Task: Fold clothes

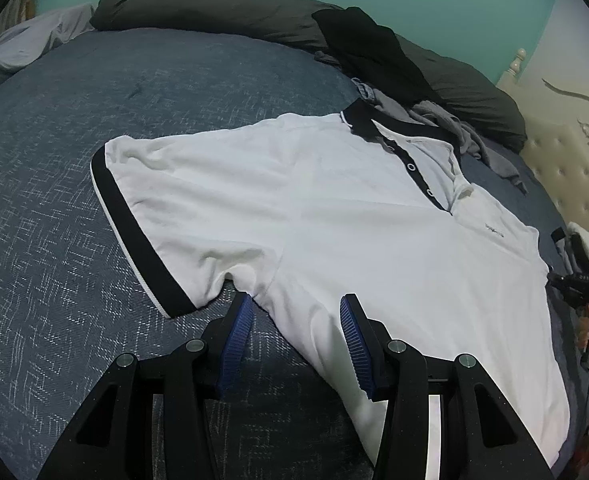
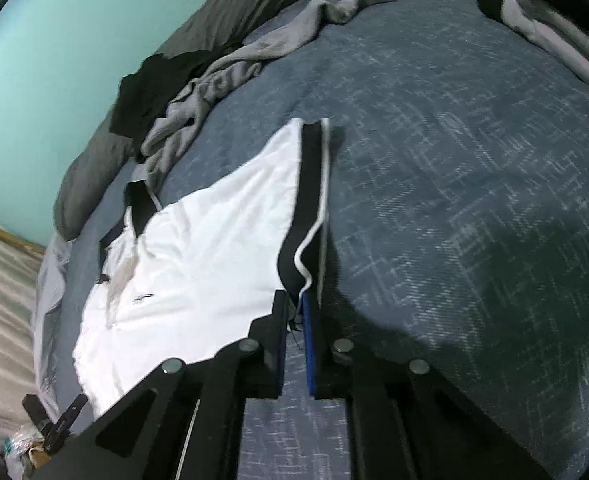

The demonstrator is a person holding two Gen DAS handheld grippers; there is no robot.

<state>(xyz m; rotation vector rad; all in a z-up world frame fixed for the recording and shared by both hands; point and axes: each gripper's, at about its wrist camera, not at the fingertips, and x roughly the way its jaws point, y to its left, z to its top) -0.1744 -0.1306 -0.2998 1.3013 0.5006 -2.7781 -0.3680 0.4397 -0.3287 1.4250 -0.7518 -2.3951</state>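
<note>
A white polo shirt [image 1: 334, 216] lies spread face-up on the bed [image 1: 74, 240], just ahead of the left gripper [image 1: 296, 312], whose jaws stand wide apart astride the shirt's side edge below the armpit, holding nothing. The right gripper [image 2: 296, 308] has its jaws nearly together, pinching the black-banded cuff of the sleeve [image 2: 306, 208] that runs forward from its tips. The pinch looks shallow, on the cuff's corner only, so a quick lift could let the band slip out, or drag the body and wrinkle it. The right-wrist view is blurred, so the depth of the hold is hard to judge; the shirt's hem is cut off behind the gripper bodies.
</note>
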